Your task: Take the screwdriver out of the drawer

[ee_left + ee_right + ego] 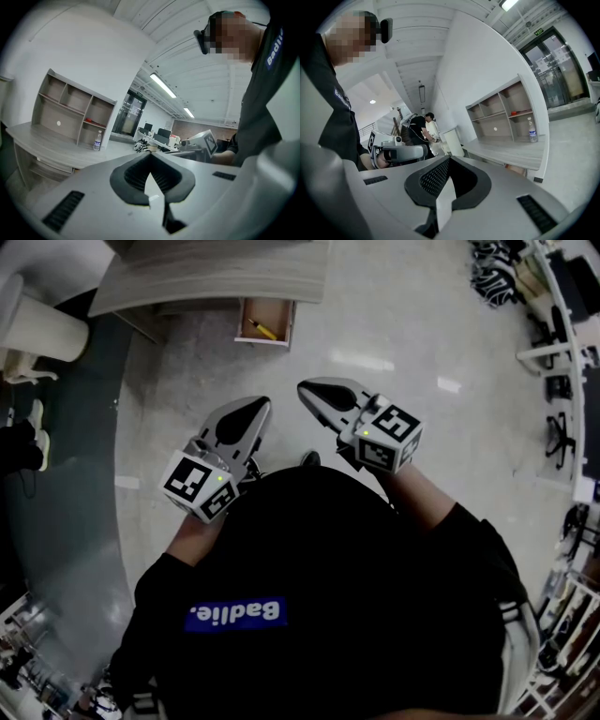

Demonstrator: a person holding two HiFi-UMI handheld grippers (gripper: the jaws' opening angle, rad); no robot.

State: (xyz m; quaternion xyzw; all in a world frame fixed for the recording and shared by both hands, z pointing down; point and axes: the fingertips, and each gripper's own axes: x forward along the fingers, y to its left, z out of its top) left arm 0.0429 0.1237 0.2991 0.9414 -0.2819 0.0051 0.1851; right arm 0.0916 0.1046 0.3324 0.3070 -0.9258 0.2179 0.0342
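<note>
A small wooden drawer stands pulled out from under the grey desk at the top of the head view. In it lies a yellow-handled screwdriver. Both grippers are held close to the person's chest, well short of the drawer. The left gripper is shut with nothing between its jaws. The right gripper is also shut and holds nothing. Each gripper view looks over the desk; neither shows the screwdriver.
A shelf unit and a water bottle stand on the desk. A white bin sits at far left. Office chairs and desks line the right edge. Another person stands in the background. Pale floor lies between me and the drawer.
</note>
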